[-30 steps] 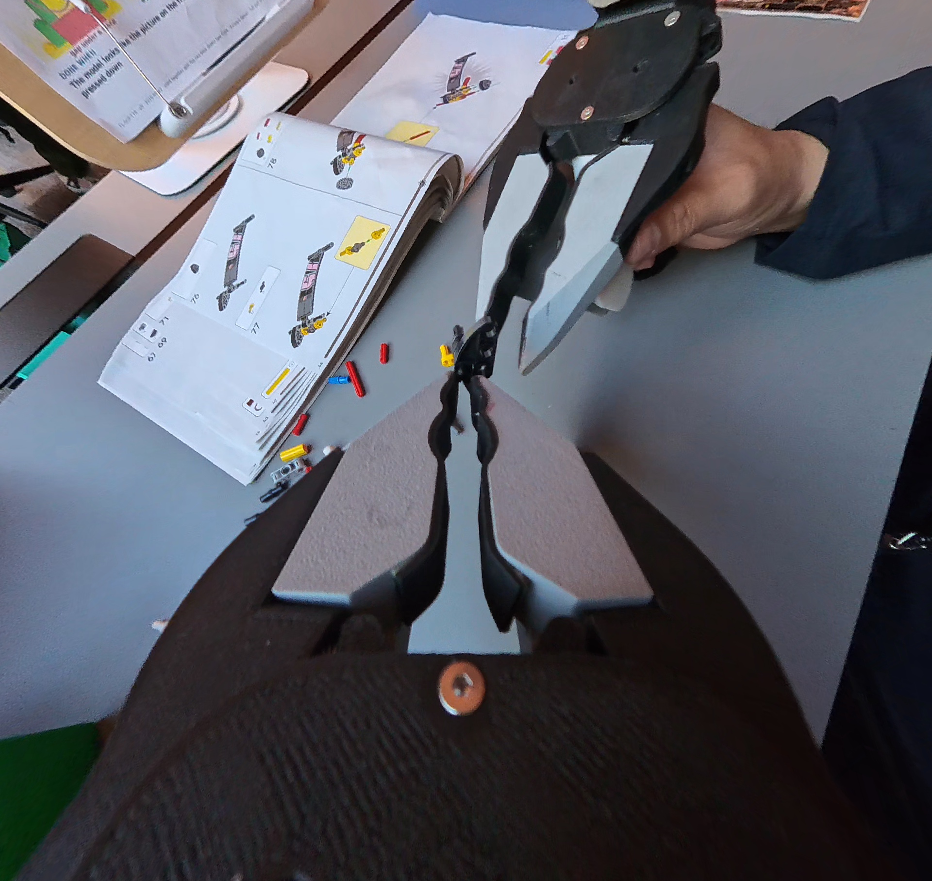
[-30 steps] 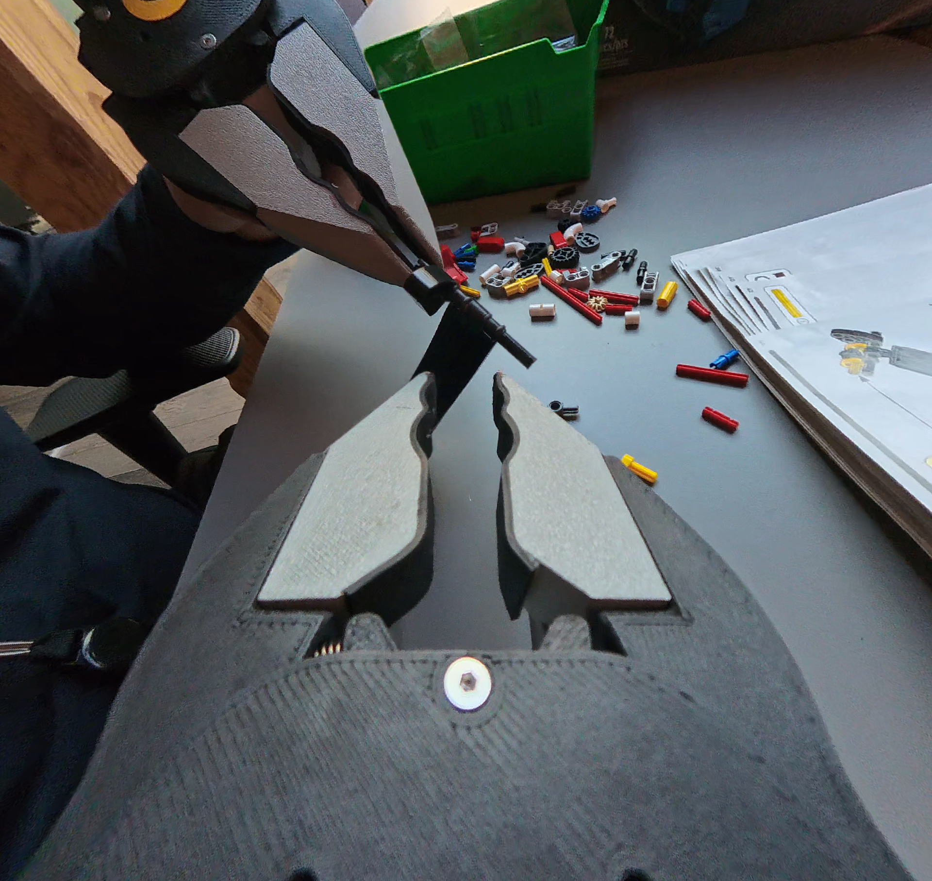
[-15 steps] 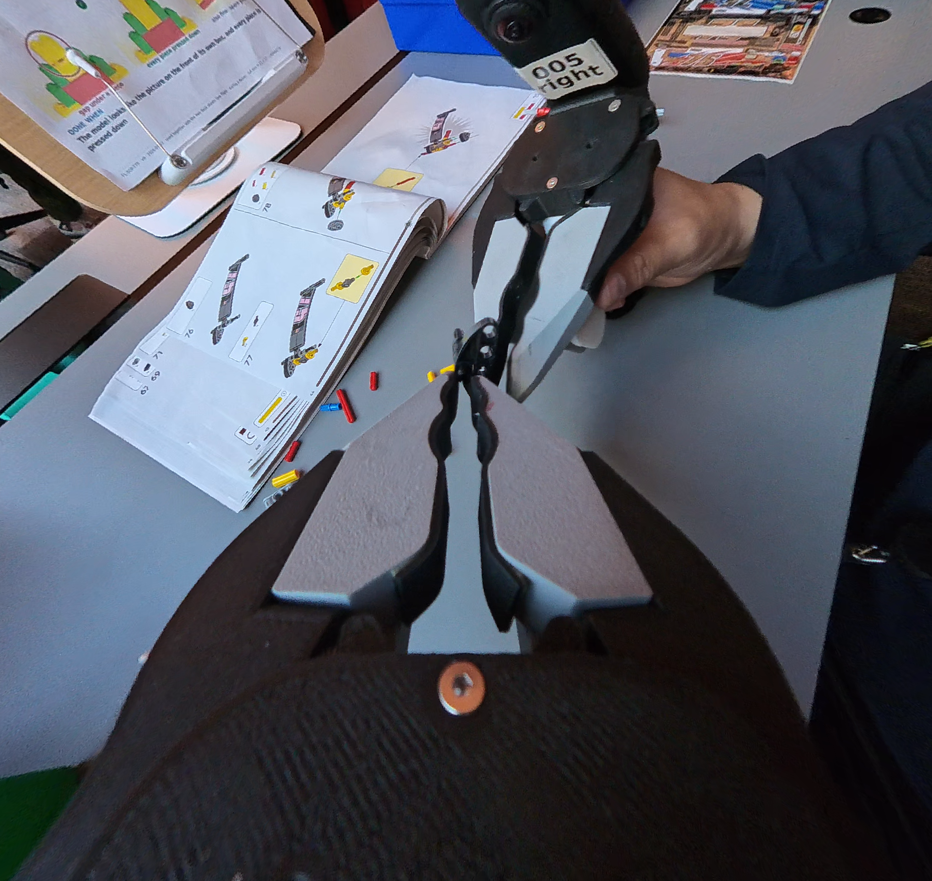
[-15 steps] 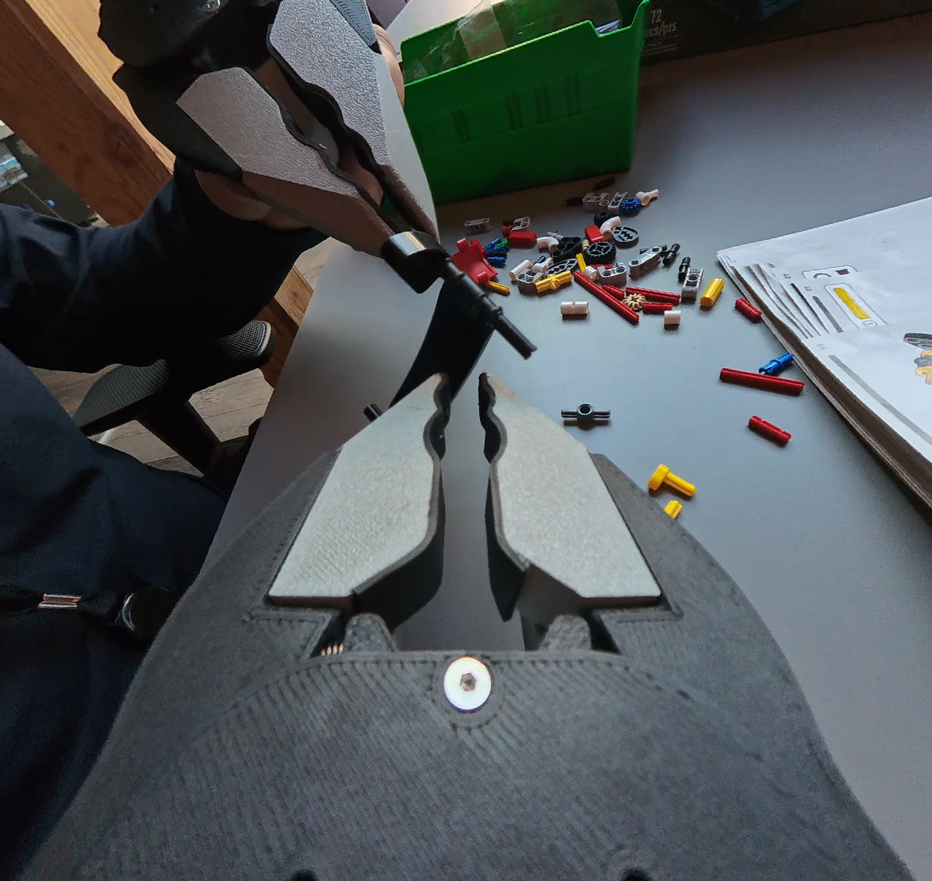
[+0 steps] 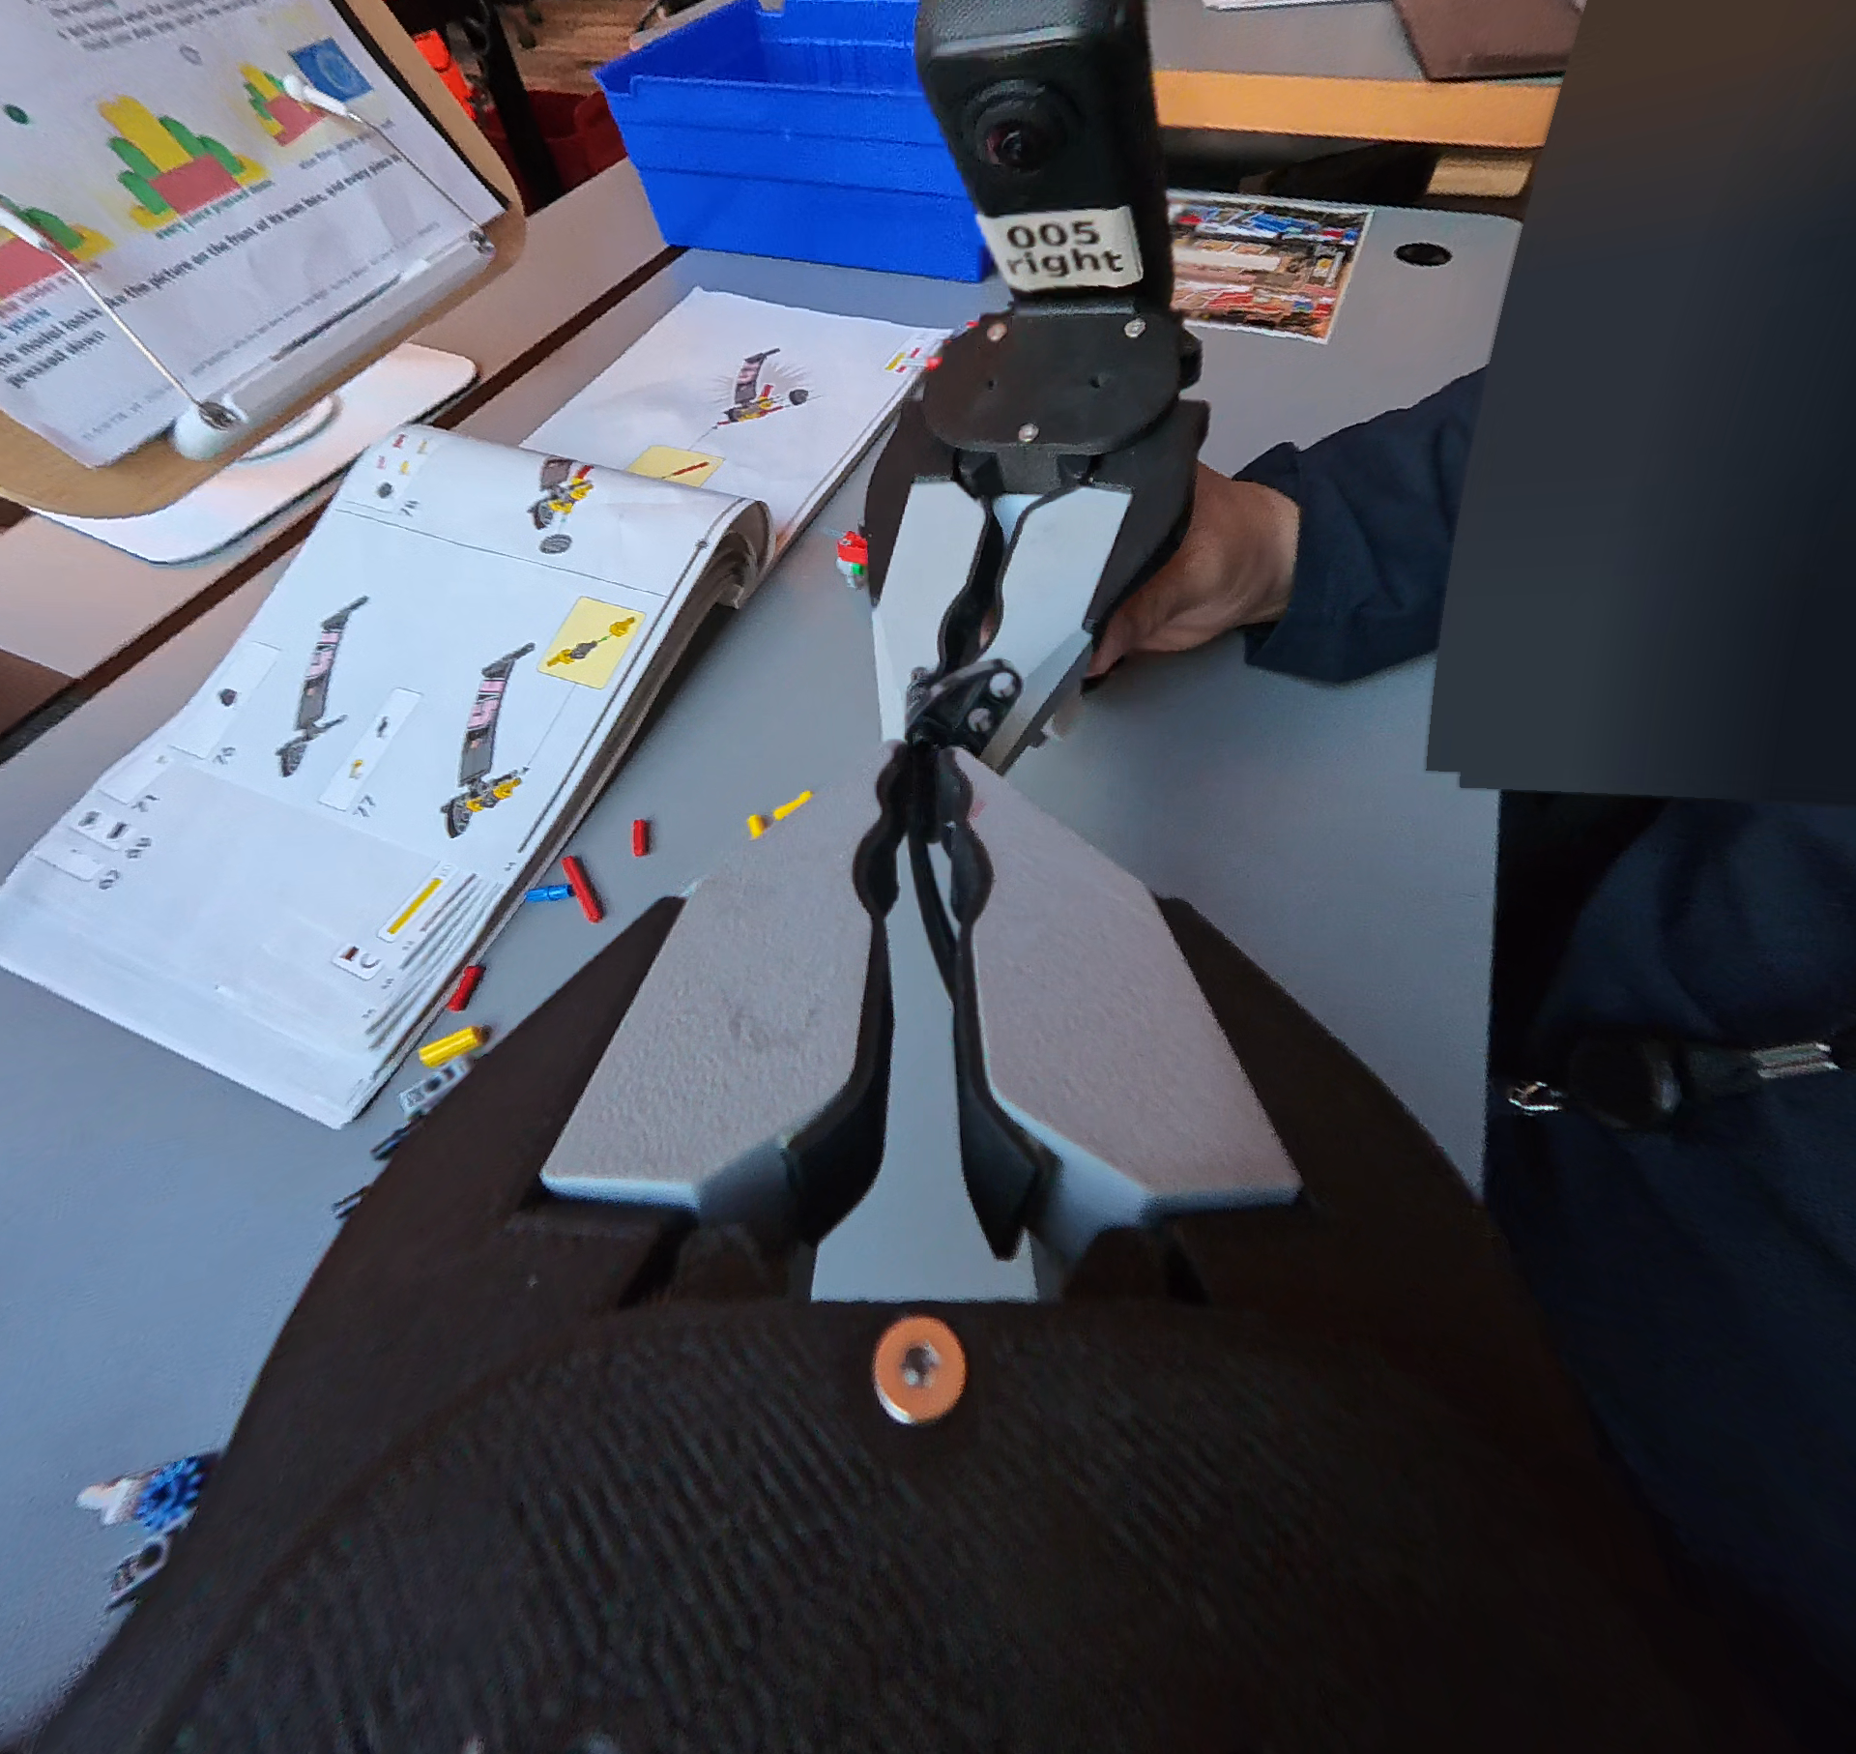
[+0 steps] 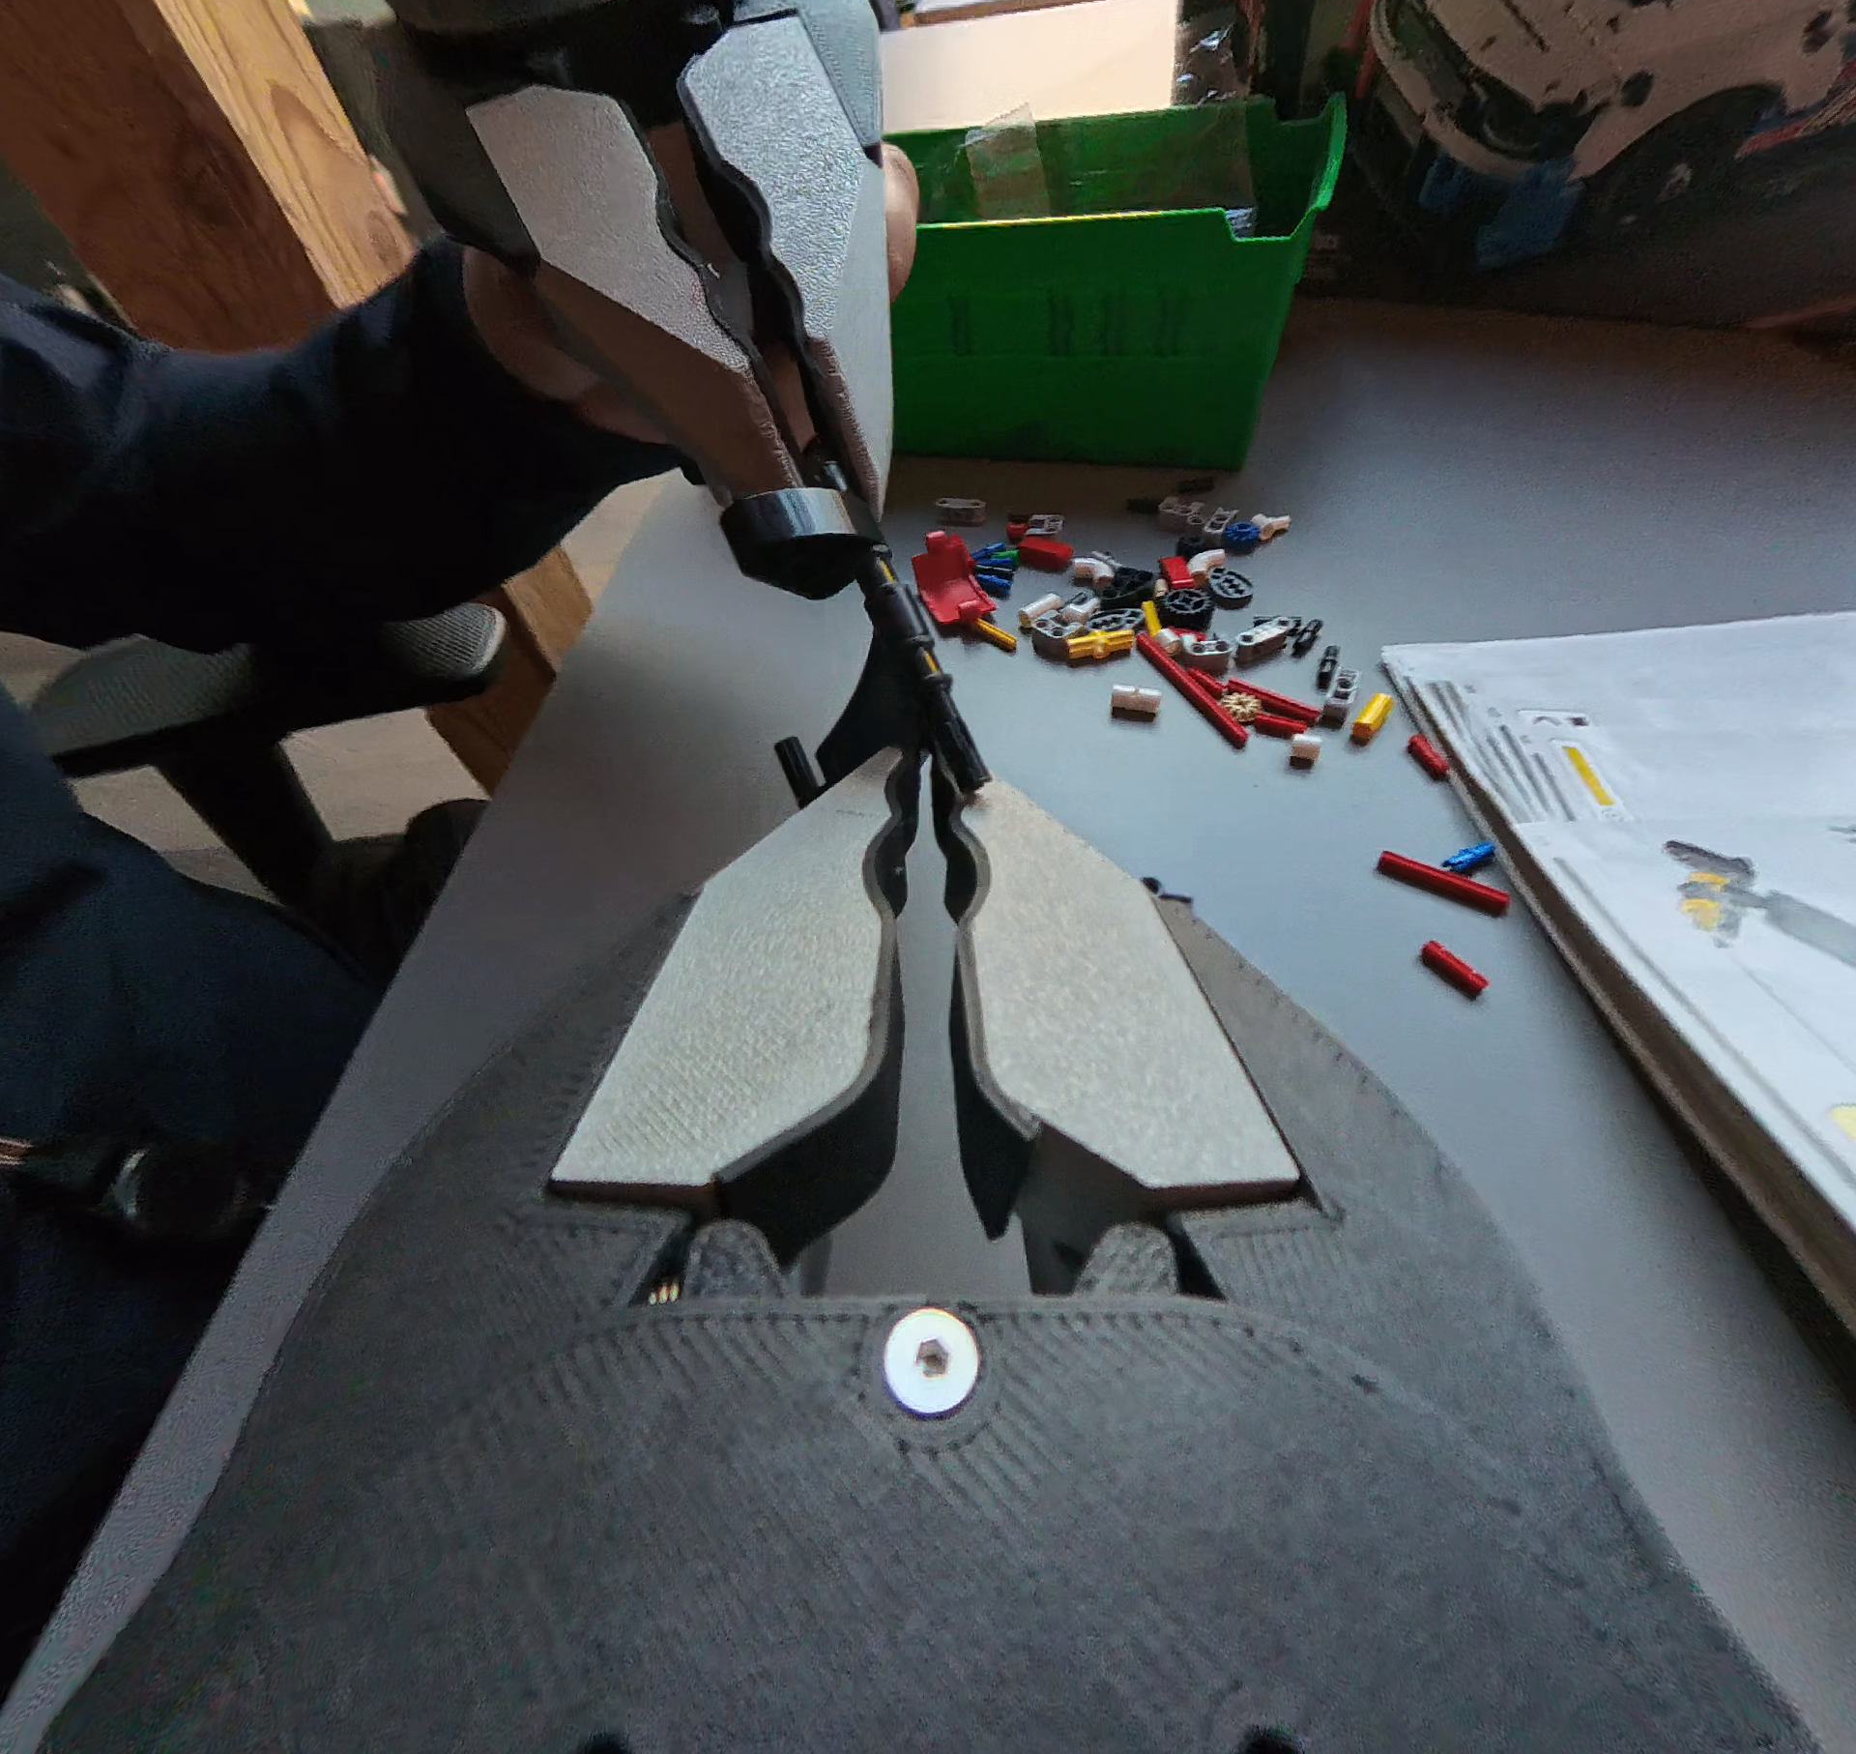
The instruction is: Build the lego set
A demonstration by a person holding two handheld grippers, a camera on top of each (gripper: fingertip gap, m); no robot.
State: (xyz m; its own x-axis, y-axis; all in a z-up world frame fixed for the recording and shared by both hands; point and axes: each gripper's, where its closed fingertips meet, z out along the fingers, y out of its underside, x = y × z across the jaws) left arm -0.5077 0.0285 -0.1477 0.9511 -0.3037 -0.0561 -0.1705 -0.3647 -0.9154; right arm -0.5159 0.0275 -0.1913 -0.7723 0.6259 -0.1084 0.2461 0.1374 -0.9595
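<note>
Grey table (image 6: 1506,420) | left: your left gripper (image 5: 919,761) clamps the black brick assembly (image 6: 909,641) held above the table | centre: your right gripper (image 6: 929,782) pinches its lower end, jaws nearly closed | right: loose bricks (image 6: 1185,621), open instruction booklet (image 6: 1707,802).

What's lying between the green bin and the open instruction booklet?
Small loose building pieces, red, yellow, black and grey, lie scattered between the green bin and the booklet, shown in the right wrist view.
</note>
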